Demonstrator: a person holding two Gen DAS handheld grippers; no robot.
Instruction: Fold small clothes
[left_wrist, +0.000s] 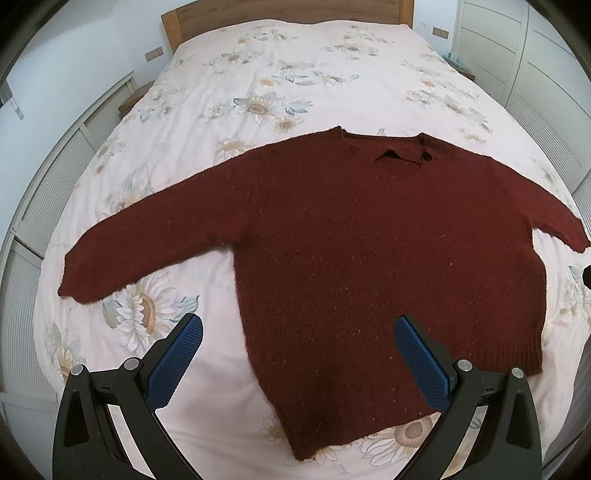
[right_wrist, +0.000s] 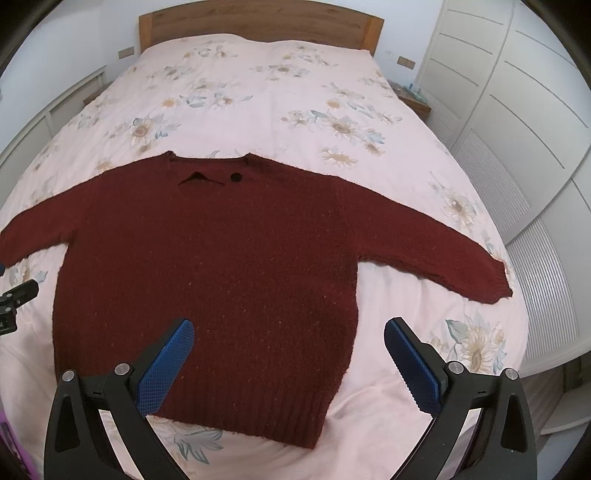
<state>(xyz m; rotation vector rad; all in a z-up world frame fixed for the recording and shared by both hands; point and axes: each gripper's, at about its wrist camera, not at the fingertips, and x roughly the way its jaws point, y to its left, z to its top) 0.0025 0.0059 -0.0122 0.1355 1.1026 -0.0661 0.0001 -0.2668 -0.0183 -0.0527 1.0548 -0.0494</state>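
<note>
A dark red knitted sweater (left_wrist: 351, 240) lies flat and spread out on the bed, collar away from me, both sleeves stretched out to the sides; it also shows in the right wrist view (right_wrist: 221, 258). My left gripper (left_wrist: 298, 328) is open and empty, hovering above the sweater's lower left hem. My right gripper (right_wrist: 289, 332) is open and empty, hovering above the lower right hem. The tip of the left gripper shows at the left edge of the right wrist view (right_wrist: 14, 295).
The bed (left_wrist: 295, 74) has a pale pink sunflower-print cover and a wooden headboard (right_wrist: 258, 22). White louvred wardrobe doors (right_wrist: 517, 147) stand to the right. White cabinets (left_wrist: 55, 184) and a small nightstand are to the left.
</note>
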